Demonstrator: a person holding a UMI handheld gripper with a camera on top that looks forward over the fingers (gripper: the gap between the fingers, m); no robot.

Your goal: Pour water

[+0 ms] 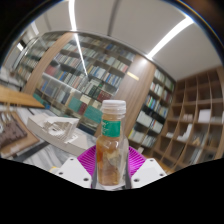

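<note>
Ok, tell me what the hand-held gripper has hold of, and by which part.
The hand-held gripper is shut on the white-capped bottle, both pads pressing its lower body; cap and neck stand clear above the fingers.

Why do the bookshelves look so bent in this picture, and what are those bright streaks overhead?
In the gripper view, the wide-angle lens bows the bookshelves into curves; the streaks are ceiling lights, glaring white and stretched by the same distortion. The bottle between the gripper fingers sits nearest the middle, so it looks straight and fairly sharp.
</note>
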